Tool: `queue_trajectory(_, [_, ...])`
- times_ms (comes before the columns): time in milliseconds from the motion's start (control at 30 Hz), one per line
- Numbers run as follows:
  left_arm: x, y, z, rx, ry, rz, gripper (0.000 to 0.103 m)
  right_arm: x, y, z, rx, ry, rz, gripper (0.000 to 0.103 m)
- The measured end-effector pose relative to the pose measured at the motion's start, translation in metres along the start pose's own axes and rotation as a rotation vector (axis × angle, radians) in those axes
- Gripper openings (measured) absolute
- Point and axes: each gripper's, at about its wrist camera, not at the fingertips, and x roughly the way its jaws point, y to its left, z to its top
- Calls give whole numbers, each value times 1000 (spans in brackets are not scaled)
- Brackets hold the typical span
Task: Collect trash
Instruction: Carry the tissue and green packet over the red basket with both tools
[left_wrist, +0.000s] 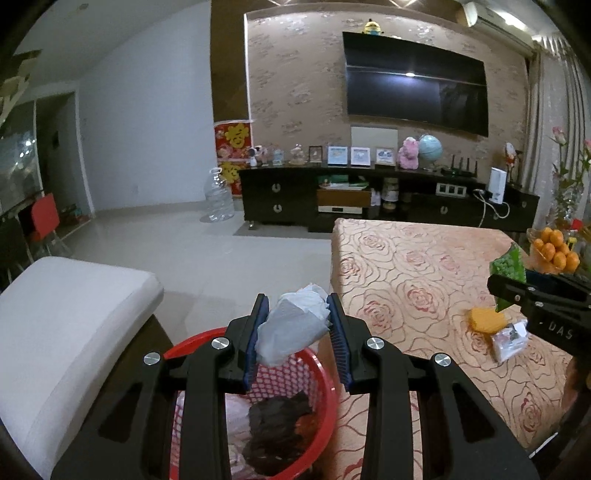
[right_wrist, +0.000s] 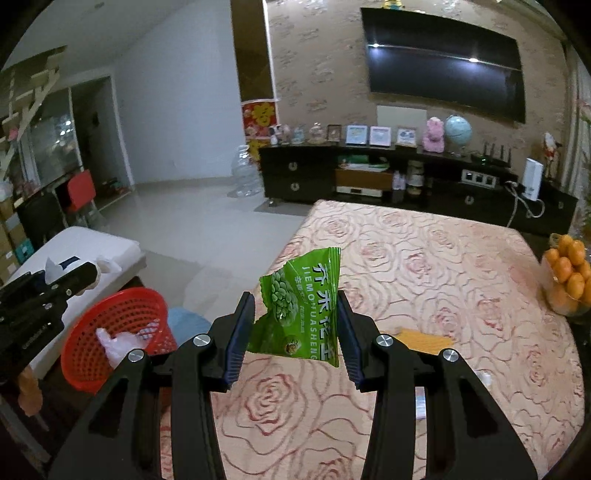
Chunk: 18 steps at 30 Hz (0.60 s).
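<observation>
Over red basket (left_wrist: 325, 373): my left gripper (left_wrist: 297, 332) pinching crumpled tissue (left_wrist: 295, 325) for dropping; right gripper (right_wrist: 295, 328) clamping green snack wrapper (right_wrist: 303, 306), queued

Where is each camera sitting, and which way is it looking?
Left wrist: rides the left gripper, looking past its fingers at the crumpled tissue over the red basket.
Right wrist: rides the right gripper, looking over the flowered table; it holds a green snack bag.
Shared: both face the TV wall, and each glimpses the other gripper.
</observation>
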Motion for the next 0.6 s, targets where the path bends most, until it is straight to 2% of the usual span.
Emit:
queue_trajectory(300, [1, 43, -7, -74, 32, 69, 31, 24, 32, 3, -5, 43, 90, 43])
queue_trajectory(600, [0, 81, -14, -142, 62, 137, 31, 45, 80, 12, -37, 116, 264, 43])
